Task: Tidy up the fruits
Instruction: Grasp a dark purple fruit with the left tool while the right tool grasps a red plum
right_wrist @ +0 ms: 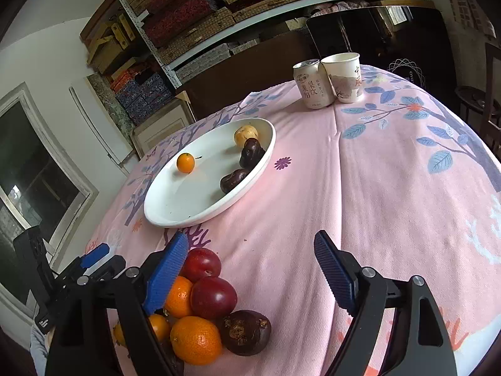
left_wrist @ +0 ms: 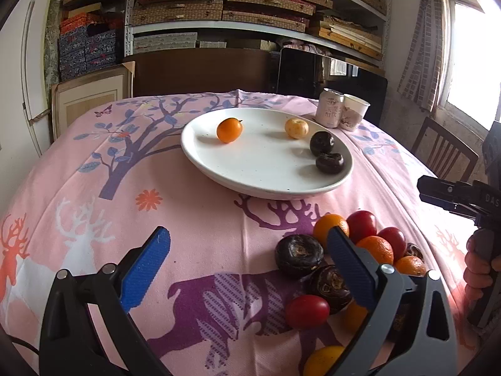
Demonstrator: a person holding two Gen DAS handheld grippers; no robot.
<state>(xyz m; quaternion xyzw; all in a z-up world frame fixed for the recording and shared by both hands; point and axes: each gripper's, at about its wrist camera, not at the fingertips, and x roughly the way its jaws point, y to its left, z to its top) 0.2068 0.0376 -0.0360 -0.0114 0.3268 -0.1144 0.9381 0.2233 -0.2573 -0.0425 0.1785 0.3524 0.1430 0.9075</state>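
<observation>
Two grippers, both with jaws spread wide and nothing clamped. Left gripper [left_wrist: 247,250]: bare pink tablecloth [left_wrist: 194,219] between its blue pads; fruit pile [left_wrist: 353,260] lies against and behind its right finger. Right gripper [right_wrist: 250,260]: only cloth in the gap; same pile touches the outer side of its left finger. Beyond both, the white plate [left_wrist: 266,175] carries one small orange fruit [left_wrist: 229,129], one pale yellow fruit [left_wrist: 296,128] and two dark fruits [left_wrist: 325,153]. Farther back, a can [right_wrist: 311,83] and a paper cup [right_wrist: 344,76] stand touching. Behind the table, shelving [left_wrist: 250,3] stacked with boxes; a window [left_wrist: 469,56] on the right.
</observation>
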